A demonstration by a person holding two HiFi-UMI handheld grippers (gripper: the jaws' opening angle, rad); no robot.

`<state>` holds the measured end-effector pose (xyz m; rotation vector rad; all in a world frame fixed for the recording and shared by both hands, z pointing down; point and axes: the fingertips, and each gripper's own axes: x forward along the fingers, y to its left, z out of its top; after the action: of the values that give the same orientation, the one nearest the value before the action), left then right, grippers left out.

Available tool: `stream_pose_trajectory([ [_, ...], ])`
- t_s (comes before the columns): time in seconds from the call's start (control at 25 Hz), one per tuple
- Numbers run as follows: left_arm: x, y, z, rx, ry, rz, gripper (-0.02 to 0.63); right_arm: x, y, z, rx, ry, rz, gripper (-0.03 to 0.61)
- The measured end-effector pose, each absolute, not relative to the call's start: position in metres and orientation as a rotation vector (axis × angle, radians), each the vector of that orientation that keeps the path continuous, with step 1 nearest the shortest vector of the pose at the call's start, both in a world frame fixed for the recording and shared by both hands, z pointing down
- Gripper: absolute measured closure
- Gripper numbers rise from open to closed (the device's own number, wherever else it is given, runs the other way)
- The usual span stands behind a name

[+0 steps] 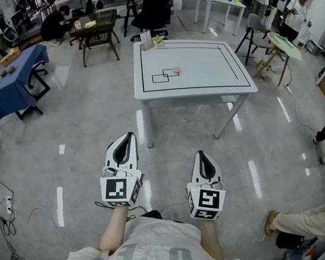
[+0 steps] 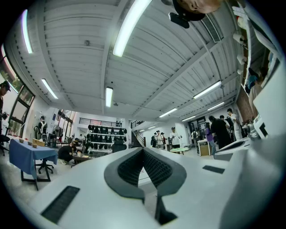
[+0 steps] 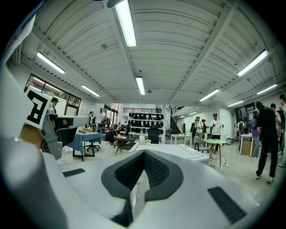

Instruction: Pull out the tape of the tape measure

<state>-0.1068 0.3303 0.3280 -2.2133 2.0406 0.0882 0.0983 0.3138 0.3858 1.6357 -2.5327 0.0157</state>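
A white table (image 1: 218, 80) with black outlined rectangles stands a few steps ahead in the head view. On it, beside the small rectangles, lies a small pink object (image 1: 176, 71), too small to tell as the tape measure. My left gripper (image 1: 128, 135) and right gripper (image 1: 200, 154) are held side by side over the grey floor, well short of the table. Both are shut with nothing between the pads. In the left gripper view the left gripper (image 2: 143, 150) points level across the room. In the right gripper view the right gripper (image 3: 144, 152) faces the table (image 3: 178, 150).
A card stand and a small plant (image 1: 147, 40) sit at the table's far left corner. Behind it stand a black office chair (image 1: 156, 1) and a wooden chair (image 1: 102, 29). A blue-covered table (image 1: 16, 77) is at left, a green folding table (image 1: 284, 44) and people at right. Cables (image 1: 7, 218) lie on the floor.
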Motion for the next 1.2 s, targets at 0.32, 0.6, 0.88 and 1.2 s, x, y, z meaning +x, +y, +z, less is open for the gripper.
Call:
stream_pose_trajectory([
  [0.32,-0.111,0.33,0.326,-2.184,2.058,0.075,0.589,0.095,0.309,0.39,1.609,-2.551,0.04,0.551],
  [0.6,-0.12,0.335,0.327,-2.157,2.097,0.056,0.589,0.084,0.308,0.393,1.578,-2.612,0.102,0.549],
  [0.88,-0.124,0.334,0.335,-2.15,2.13,0.046,0.589,0.081,0.302,0.406,1.549,-2.6,0.143,0.549],
  [1.2,-0.123,0.317,0.337,-2.152,2.155,0.082,0.589,0.09,0.289,0.413,1.544,-2.582,0.166,0.549],
])
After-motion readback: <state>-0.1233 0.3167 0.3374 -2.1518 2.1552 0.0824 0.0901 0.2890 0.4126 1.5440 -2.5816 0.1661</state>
